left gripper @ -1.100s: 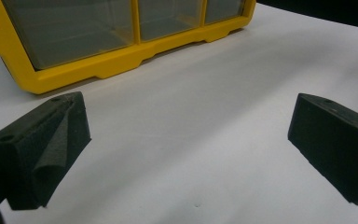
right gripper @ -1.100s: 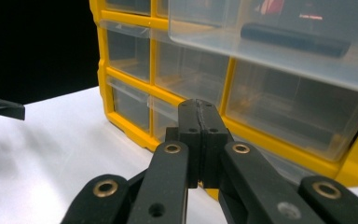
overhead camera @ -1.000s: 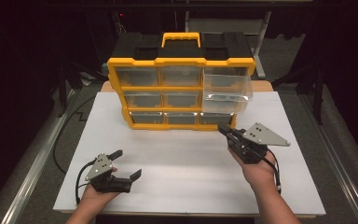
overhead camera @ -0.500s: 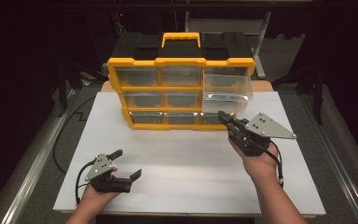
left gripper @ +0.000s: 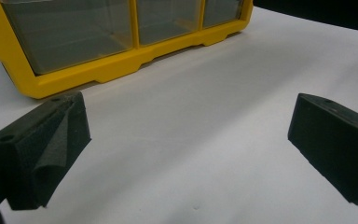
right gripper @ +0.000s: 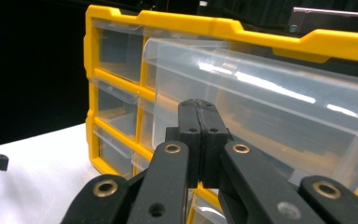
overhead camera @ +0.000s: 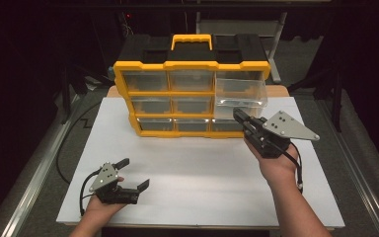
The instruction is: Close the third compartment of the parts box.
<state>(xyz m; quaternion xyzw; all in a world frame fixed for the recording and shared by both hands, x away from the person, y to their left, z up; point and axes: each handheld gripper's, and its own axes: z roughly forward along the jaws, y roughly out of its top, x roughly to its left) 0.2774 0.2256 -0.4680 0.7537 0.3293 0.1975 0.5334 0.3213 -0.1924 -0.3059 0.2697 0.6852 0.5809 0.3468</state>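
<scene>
Left gripper [overhead camera: 132,174] rests jaws apart on the white board [overhead camera: 192,168], front-left. Yellow drawer organizer [overhead camera: 190,66] stands behind, its top-right clear drawer [overhead camera: 241,93] pulled out. Right gripper [overhead camera: 243,120] sits just below it; right gripper view shows its jaws pressed together, empty.

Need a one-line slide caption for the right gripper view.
Closed right gripper pointed at the pulled-out clear drawer of a yellow organizer.

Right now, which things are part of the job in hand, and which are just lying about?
In the job:
pulled-out clear drawer
yellow organizer
right gripper, shut, tips by that drawer

Lying about:
left gripper, open, idle on the white board
shut drawers
</scene>
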